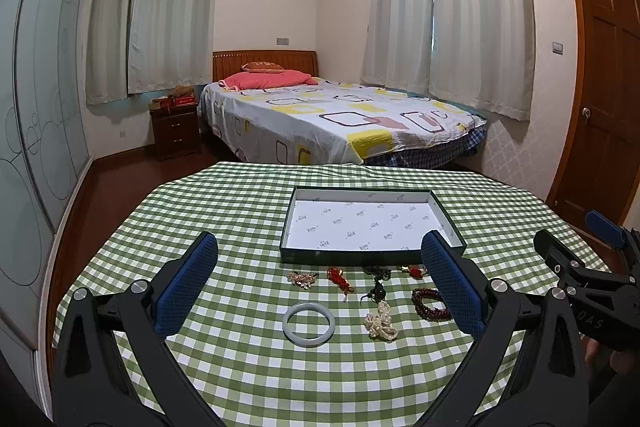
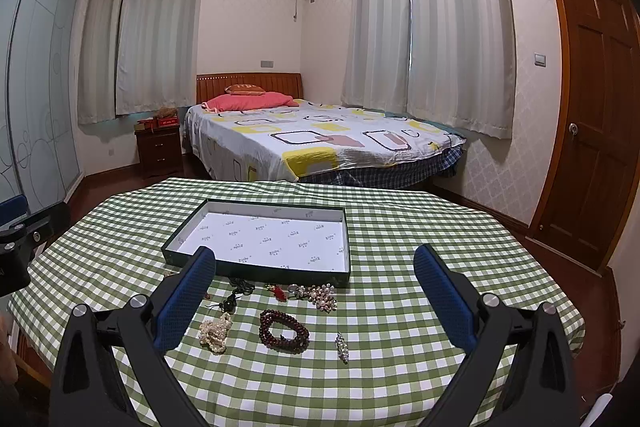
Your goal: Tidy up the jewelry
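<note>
One shallow white-lined dark box (image 1: pixel 372 257) sits mid-surface (image 1: pixel 240 367); one pale jade bangle (image 1: pixel 308 323), one dark-red bead bracelet (image 2: pixel 283 331); both hand-held grippers (image 1: pixel 320 287) (image 2: pixel 316 299) are spread wide, holding nothing; the lining's print is unreadable.

Both grippers hang over the near part of the table (image 1: pixel 240 367), and the checked cloth right under them is bare. The left gripper (image 1: pixel 320 291) and the right gripper (image 2: pixel 316 299) both have their jaws wide apart with nothing between them. Farther in, small things lie close together: a pale ring (image 1: pixel 308 323), a pearl bunch (image 1: pixel 380 321) and dark red beads (image 2: pixel 283 331). Behind them the low box (image 1: pixel 372 255) blocks the way with its wall, but it is open on top.
</note>
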`<move>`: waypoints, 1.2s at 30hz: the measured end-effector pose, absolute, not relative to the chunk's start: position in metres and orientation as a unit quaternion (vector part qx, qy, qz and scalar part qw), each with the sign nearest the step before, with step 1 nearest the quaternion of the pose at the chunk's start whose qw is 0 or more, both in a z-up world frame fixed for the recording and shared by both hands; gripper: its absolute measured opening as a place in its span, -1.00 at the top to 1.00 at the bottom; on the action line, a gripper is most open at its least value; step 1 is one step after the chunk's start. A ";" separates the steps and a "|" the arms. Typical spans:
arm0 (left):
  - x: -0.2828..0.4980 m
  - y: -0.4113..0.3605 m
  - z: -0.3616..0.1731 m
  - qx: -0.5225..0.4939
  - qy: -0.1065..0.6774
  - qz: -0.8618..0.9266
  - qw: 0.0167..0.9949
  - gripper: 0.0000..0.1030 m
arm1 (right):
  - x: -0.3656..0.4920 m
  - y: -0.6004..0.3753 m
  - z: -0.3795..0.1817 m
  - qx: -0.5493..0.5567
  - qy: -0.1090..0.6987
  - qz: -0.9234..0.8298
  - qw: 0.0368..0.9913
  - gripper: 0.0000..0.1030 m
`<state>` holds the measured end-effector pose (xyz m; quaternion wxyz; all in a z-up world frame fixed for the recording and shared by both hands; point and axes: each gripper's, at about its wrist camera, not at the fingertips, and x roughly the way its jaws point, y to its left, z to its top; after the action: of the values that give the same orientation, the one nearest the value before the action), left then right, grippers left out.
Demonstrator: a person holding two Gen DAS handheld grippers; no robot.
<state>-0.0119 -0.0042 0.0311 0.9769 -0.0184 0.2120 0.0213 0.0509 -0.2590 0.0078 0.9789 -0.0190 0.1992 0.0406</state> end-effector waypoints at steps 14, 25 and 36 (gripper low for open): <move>-0.014 -0.004 0.023 -0.020 0.212 0.023 0.977 -0.92 | 0.049 -0.259 0.003 -0.018 0.196 0.041 0.980 -0.88; -0.016 -0.004 0.018 -0.020 0.214 0.025 0.976 -0.92 | 0.047 -0.258 0.006 -0.019 0.196 0.042 0.979 -0.88; -0.015 -0.003 0.014 -0.023 0.217 0.028 0.975 -0.92 | 0.046 -0.259 0.004 -0.018 0.196 0.042 0.980 -0.88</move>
<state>-0.0154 -0.0032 0.0136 0.9754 -0.0225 0.2175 0.0278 0.0464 -0.2587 0.0043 0.9796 -0.0176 0.1958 0.0418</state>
